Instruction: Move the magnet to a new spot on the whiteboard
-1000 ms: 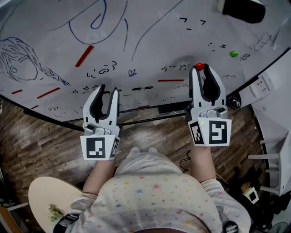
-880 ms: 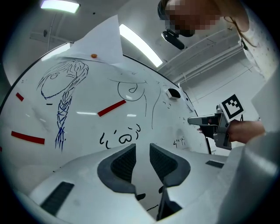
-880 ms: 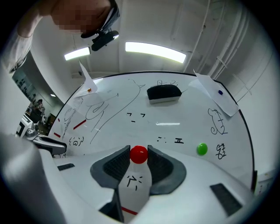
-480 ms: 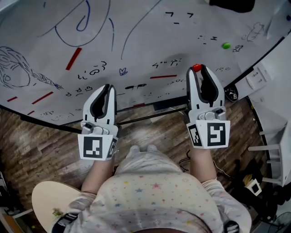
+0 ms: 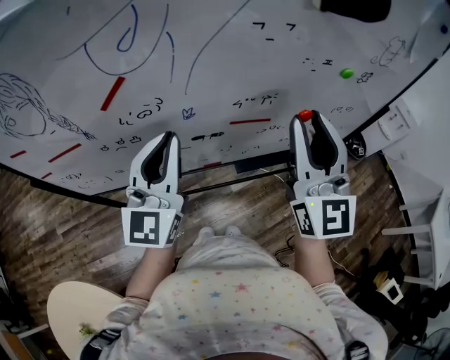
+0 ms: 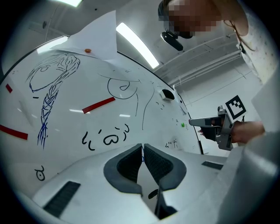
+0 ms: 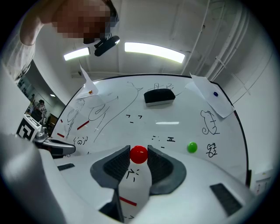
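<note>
Jaws on my left gripper have just been closing and now meet pad to pad with nothing between them. They point at the board near its lower edge, at about 7 o'clock on it in the head view. On my right gripper the jaws stand a little apart, clamped on the red magnet, which sits right at their tips with a pad against each side. In the head view that magnet is low on the board, around 5 o'clock, close to the bottom edge, with a short red stroke at its 9 o'clock. A green magnet is on the board at 1 o'clock from the red one, well apart from it. A black eraser lies further up, near the board's 1 o'clock. Whether the red magnet touches the board I cannot tell.
</note>
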Demonstrator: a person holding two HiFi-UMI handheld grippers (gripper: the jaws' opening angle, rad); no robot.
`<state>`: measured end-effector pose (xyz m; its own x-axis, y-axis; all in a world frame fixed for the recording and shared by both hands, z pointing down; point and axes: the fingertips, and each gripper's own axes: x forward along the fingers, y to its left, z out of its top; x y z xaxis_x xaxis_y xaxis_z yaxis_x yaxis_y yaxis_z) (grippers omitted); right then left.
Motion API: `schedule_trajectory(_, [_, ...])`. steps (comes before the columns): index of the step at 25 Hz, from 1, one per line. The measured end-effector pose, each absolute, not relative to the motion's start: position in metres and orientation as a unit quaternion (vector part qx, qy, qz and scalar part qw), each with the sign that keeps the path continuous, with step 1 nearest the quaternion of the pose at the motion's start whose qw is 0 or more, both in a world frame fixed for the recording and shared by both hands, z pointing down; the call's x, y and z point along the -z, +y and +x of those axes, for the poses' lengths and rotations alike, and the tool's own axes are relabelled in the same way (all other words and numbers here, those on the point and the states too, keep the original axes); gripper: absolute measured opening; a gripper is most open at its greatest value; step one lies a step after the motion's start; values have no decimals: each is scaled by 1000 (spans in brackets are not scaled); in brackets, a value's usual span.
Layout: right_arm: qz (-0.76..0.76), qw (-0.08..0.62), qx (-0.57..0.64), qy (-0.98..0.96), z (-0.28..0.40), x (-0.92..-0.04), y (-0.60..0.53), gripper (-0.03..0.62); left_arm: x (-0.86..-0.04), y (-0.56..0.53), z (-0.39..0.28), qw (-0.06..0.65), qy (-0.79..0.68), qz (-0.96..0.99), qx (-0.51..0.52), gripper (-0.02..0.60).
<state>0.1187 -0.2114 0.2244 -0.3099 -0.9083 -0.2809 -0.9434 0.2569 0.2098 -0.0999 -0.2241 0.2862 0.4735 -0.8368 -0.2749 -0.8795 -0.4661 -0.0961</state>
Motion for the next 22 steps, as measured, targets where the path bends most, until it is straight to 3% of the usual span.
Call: schedule_trajectory(22, [-565,58,-171,805,107,-220,-242,123,-288,-238,-115,109,531,-835,-97,25])
